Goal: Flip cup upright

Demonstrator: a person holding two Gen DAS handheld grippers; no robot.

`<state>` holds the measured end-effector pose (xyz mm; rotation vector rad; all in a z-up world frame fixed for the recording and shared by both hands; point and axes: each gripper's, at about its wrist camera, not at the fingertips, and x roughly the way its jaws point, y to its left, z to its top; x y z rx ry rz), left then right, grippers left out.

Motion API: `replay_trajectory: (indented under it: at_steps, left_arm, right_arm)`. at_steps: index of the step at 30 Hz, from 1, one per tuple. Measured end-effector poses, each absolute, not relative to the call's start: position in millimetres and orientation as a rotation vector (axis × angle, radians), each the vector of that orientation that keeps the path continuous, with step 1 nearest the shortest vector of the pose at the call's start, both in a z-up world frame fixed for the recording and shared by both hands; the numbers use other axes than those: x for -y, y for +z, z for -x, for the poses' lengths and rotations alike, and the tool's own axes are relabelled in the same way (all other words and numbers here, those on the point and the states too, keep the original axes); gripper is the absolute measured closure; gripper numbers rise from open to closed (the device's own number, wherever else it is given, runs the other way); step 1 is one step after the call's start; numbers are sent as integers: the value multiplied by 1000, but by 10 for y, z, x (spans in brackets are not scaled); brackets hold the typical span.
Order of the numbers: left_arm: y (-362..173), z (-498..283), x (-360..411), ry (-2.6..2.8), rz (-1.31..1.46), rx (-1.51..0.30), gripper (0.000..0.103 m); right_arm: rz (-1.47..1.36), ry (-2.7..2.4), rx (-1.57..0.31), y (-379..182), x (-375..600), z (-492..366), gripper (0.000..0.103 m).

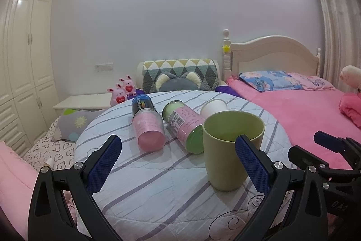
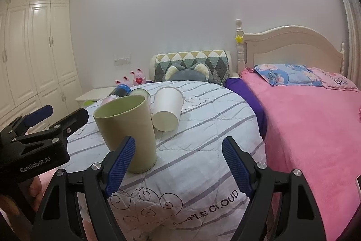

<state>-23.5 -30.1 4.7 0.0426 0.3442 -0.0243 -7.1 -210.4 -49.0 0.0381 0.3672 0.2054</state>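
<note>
Both claws are spread and hold nothing. The left claw [image 1: 178,147] hovers low over the striped quilted surface [image 1: 158,184], its right pad just in front of the green cup [image 1: 230,150]. The right claw [image 2: 178,150] hangs near the same cup [image 2: 127,128], which stands upright, mouth up, on the near part of the surface. Just behind it a white paper cup [image 2: 168,108] lies on its side, with a pink bottle [image 1: 147,128] and a green-capped bottle [image 1: 183,127] lying to the left. A pink bed [image 2: 304,128] lies to the right.

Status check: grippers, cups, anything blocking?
Left gripper open, right gripper open, both empty. Green cup upright on quilt. White cup lying on its side behind it. Two bottles lying nearby, not blocking.
</note>
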Motion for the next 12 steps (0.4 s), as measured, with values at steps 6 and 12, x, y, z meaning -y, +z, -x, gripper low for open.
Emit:
replay_trajectory:
  at_steps: [6,12]
  left_arm:
    - [48,244,300,-14,-39,-353,1]
    - [52,251,284,11,-34,-356,1]
  right_arm:
    - [-35,204,-370,-492,2103,80,22]
    - [-25,206,-375,-492,2077,97,22]
